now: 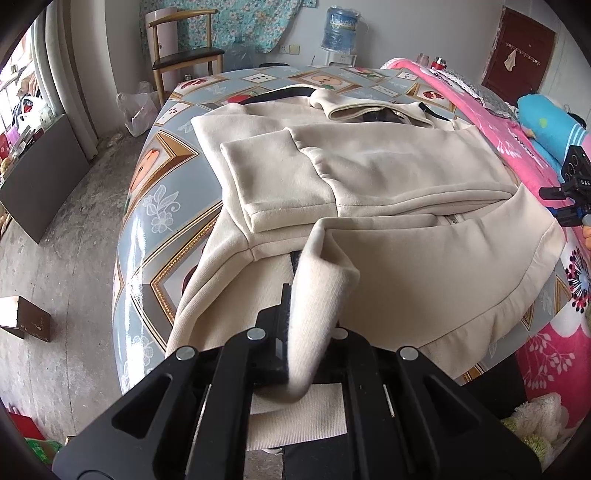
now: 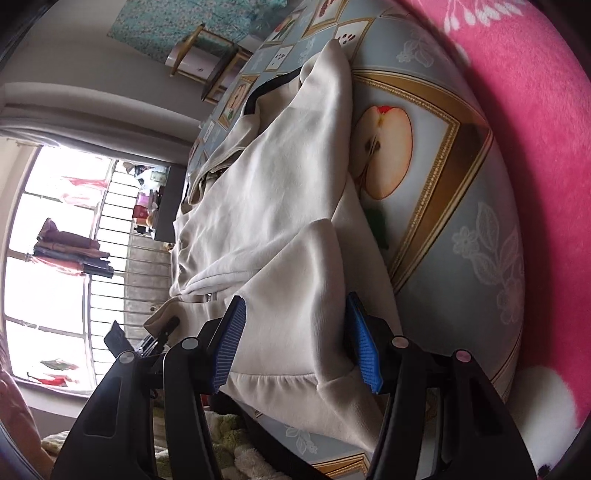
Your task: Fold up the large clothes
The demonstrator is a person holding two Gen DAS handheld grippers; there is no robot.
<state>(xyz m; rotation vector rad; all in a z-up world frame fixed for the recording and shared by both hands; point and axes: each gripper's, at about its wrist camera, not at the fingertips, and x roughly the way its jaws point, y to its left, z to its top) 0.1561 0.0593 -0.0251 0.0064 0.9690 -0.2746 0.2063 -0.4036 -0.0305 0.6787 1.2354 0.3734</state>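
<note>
Wooden chair (image 1: 183, 48), water jug (image 1: 340, 28)

A wooden chair (image 1: 183, 48) stands on grey concrete floor (image 1: 70, 229) beside a barred, seemingly sunlit window (image 2: 70, 254).

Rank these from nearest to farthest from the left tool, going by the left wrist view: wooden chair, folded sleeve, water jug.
1. Folded sleeve, on the cream garment ahead of the left tool.
2. Wooden chair, past the table's far left corner.
3. Water jug, against the back wall, right of the chair.
</note>
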